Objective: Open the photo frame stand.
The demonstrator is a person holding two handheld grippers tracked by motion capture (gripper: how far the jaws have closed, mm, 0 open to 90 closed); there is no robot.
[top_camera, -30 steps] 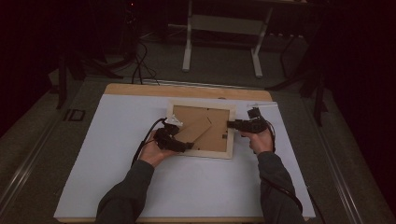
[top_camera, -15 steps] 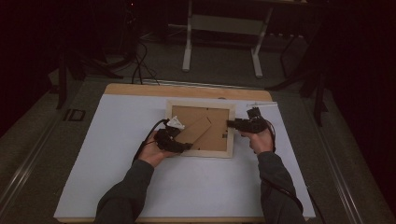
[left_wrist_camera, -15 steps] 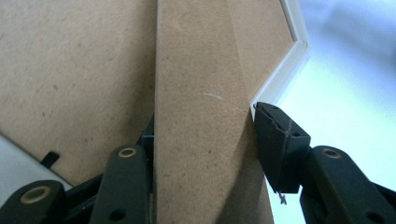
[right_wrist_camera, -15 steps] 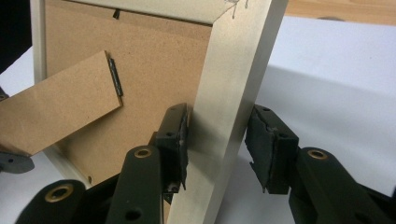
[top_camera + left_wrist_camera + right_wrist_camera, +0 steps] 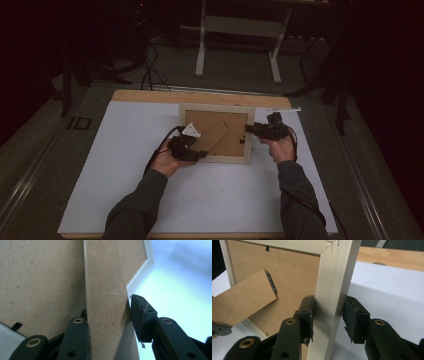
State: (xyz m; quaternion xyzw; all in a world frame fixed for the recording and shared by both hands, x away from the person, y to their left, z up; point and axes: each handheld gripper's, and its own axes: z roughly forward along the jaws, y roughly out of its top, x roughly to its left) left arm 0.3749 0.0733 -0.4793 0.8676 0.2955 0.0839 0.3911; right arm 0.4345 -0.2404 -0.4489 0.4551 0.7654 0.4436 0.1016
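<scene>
Fibreboard stand strut (image 5: 105,305) now sits between left gripper (image 5: 110,322) jaws, which just closed onto it, while right gripper (image 5: 328,315) pinches frame rail (image 5: 334,290); strut can swing.

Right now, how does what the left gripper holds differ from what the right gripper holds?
The left gripper, whose fingers have just been closing, has the brown fibreboard stand leg between them; the right gripper clamps the pale wooden frame rail. The stand leg is flat, thin and unpainted, while the frame rail is thicker and light-coloured. The stand leg crosses the frame's back slantwise; the frame rail forms its right edge. Both belong to one picture frame lying face down.
</scene>
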